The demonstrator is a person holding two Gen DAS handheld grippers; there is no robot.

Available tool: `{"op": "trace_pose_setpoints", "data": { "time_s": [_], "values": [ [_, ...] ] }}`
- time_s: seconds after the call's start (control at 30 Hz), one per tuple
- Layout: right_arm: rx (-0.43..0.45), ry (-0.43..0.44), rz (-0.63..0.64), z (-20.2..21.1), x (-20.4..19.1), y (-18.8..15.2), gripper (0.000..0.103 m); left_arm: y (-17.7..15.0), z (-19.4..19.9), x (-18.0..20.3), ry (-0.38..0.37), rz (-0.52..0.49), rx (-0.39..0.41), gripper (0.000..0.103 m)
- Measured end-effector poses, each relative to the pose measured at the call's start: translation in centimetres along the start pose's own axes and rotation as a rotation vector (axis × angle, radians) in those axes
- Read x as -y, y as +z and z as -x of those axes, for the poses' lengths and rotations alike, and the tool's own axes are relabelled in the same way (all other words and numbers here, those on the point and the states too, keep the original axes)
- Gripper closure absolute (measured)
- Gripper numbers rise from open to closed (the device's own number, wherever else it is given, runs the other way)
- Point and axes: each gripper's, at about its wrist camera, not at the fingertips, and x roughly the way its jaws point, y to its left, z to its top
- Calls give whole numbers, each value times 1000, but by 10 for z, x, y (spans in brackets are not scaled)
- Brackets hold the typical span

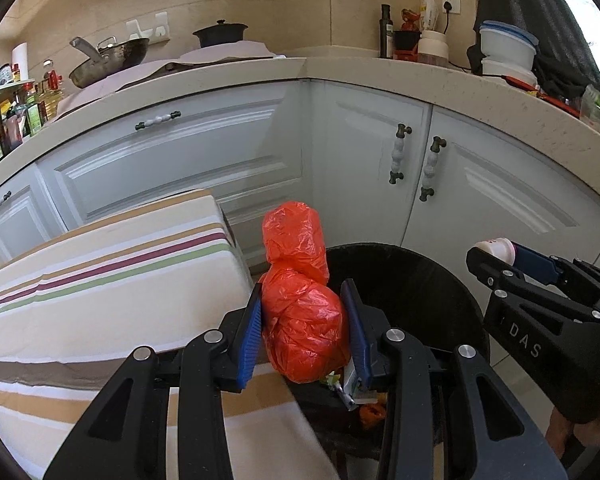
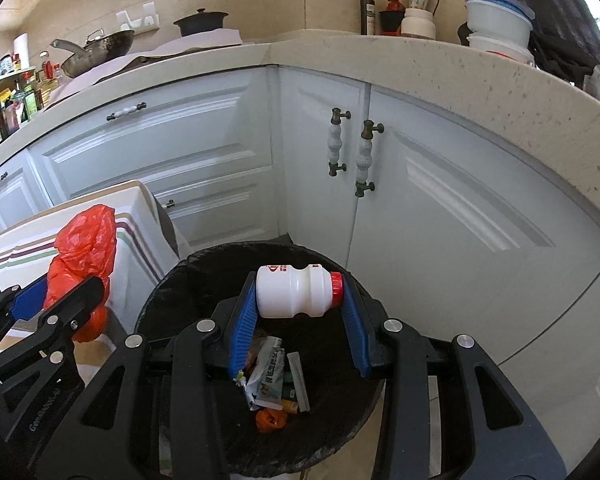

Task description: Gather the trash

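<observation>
Both pairs of jaws are clamped on trash. A crumpled red plastic bag (image 1: 304, 300) is gripped by the left gripper (image 1: 306, 300) beside the striped tablecloth (image 1: 112, 280), at the bin's near-left rim. A white bottle (image 2: 296, 292) with a red cap is pinched end to end by the right gripper (image 2: 300, 300) above the black trash bin (image 2: 180, 300), where wrappers (image 2: 266, 376) are seen inside.
</observation>
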Motion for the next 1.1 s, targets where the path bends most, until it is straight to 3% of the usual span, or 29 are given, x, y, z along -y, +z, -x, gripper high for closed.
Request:
{"op": "trace_pose_setpoints", "data": {
  "time_s": [0.1,0.17,0.37,0.5,1.1],
  "values": [
    [5,-13,-9,-6,3,0,62,1,-8,2,-8,-1,-11,64],
    [3,-19,-17,-11,5,0,56,1,-14,3,-12,-4,-25,62],
    [0,-36,-26,-14,8,-1,55,-1,-22,3,-11,-1,-53,55],
    [1,-40,-26,-12,9,-1,55,0,-19,1,-4,8,-34,46],
    [36,-60,-46,16,14,0,49,4,4,4,-8,-14,27,29]
  ]
}}
